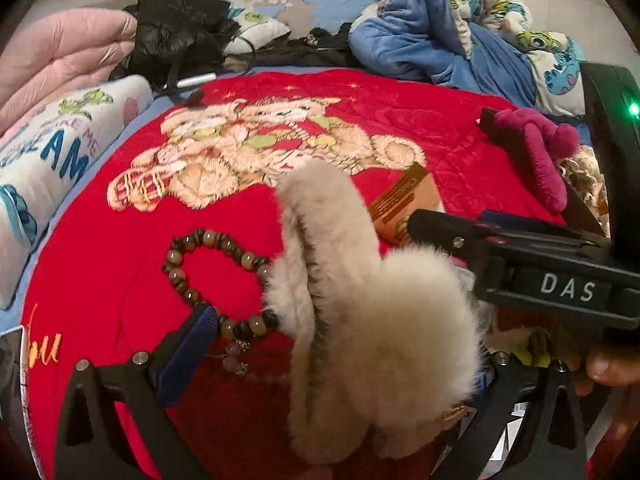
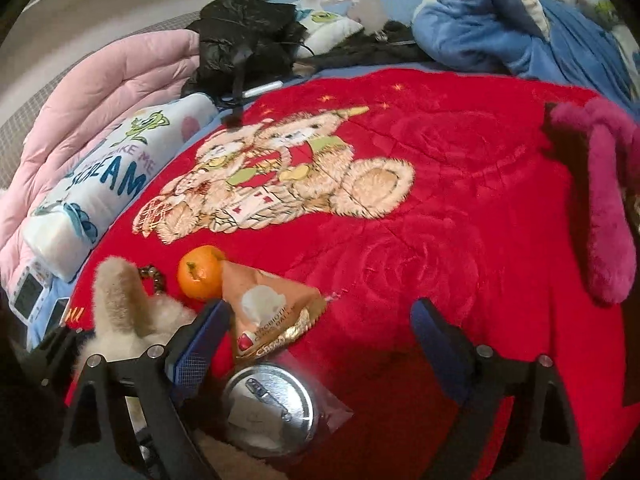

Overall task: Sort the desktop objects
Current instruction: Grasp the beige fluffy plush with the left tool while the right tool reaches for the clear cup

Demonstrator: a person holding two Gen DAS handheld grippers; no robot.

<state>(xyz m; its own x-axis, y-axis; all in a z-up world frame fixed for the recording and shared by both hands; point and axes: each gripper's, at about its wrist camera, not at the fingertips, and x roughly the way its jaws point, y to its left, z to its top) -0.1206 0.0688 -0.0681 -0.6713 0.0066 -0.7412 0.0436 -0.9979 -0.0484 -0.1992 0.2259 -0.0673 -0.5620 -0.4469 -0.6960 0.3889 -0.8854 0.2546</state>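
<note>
A beige furry pair of earmuffs [image 1: 360,300] stands upright on the red blanket [image 1: 100,280] between the fingers of my left gripper [image 1: 344,344]. Its left pad [image 1: 192,344] is clear of the fur; the right finger is hidden behind it. A bead bracelet [image 1: 216,280] lies just left of the earmuffs. My right gripper [image 2: 320,324] is open over a tan snack packet [image 2: 272,312] and a round metal tin [image 2: 272,408] in clear wrap. An orange [image 2: 200,272] sits beyond the packet. The right gripper's body [image 1: 560,288] shows at right in the left wrist view.
A pink fluffy item [image 2: 608,208] lies at the blanket's right edge. A white pillow [image 2: 100,200] and pink quilt [image 2: 100,92] border the left, with black clothing [image 2: 244,36] and a blue blanket [image 2: 500,20] at the back. A hand [image 1: 608,368] holds the right gripper.
</note>
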